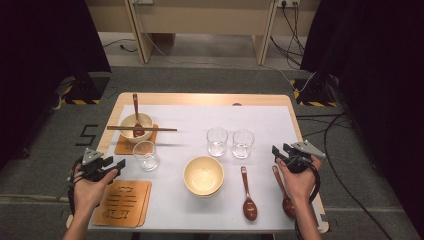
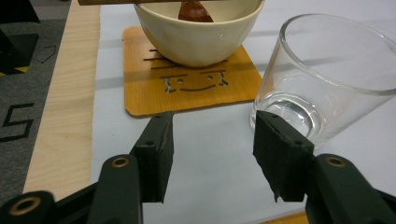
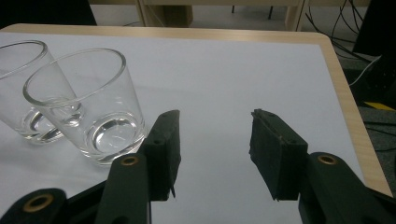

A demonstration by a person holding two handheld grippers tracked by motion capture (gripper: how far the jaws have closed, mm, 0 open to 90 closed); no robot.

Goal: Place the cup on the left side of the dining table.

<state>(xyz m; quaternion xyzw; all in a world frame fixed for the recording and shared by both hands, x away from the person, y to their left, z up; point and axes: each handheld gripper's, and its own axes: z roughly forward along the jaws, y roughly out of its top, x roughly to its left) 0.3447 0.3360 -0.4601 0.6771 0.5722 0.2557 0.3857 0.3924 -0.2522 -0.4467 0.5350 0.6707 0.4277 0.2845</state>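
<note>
Though partly cropped, floor mark (image 2: pixel 16 122) perhaps "5"; both tongs wide, empty.

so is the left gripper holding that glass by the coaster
No, the left gripper stands with open jaws and nothing between them; the glass sits just past the right-hand jaw.

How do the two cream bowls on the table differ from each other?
The far bowl stands on a wooden coaster; the near bowl stands straight on the white mat. The far bowl has a brown spoon in it and chopsticks laid across its rim; the near bowl has nothing in it. The far bowl is by the table's left edge, the near one around the middle. Both are round, cream and upright.
</note>
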